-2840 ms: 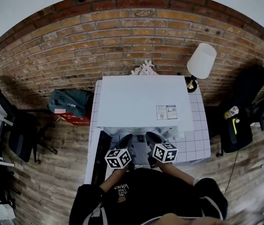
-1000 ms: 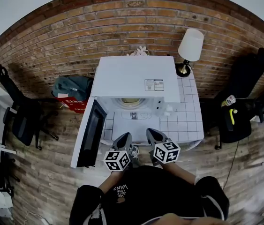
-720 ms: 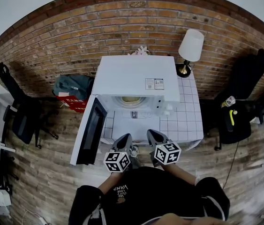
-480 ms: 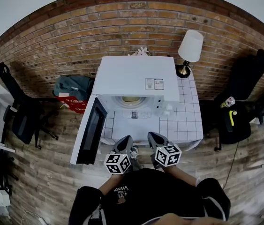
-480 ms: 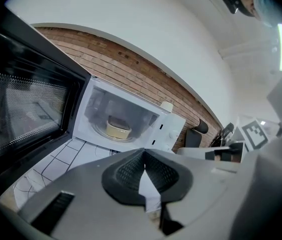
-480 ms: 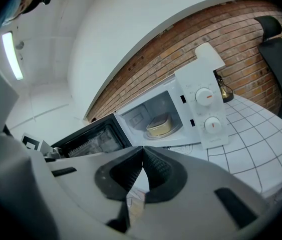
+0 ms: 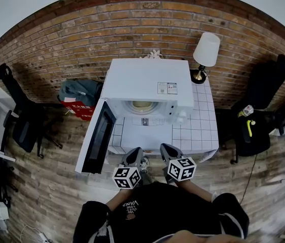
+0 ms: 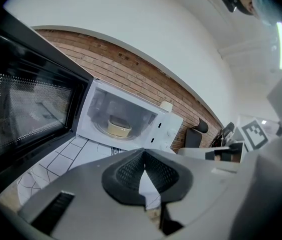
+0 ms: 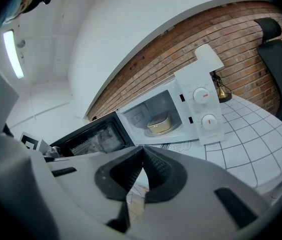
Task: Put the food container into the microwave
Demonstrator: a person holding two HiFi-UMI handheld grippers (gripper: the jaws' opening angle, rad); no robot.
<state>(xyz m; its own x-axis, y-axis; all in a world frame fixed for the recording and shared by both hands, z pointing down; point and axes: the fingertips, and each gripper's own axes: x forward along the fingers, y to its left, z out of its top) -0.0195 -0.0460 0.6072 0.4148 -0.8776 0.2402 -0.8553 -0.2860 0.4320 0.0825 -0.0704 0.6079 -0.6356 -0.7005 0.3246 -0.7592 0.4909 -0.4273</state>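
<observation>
The beige food container sits on the turntable inside the white microwave; it also shows as the container and the container. The microwave door stands swung open to the left. My left gripper and right gripper hang side by side in front of the table's near edge, well back from the oven mouth. In both gripper views the jaws meet at the tips, left gripper and right gripper, with nothing between them.
The microwave stands on a white tiled table against a brick wall. A lamp stands at the table's back right. A green bag and red box lie left; dark chairs stand right.
Both grippers have drawn back from the microwave mouth towards the person, empty. The container stays inside on the turntable and the door stays open.
</observation>
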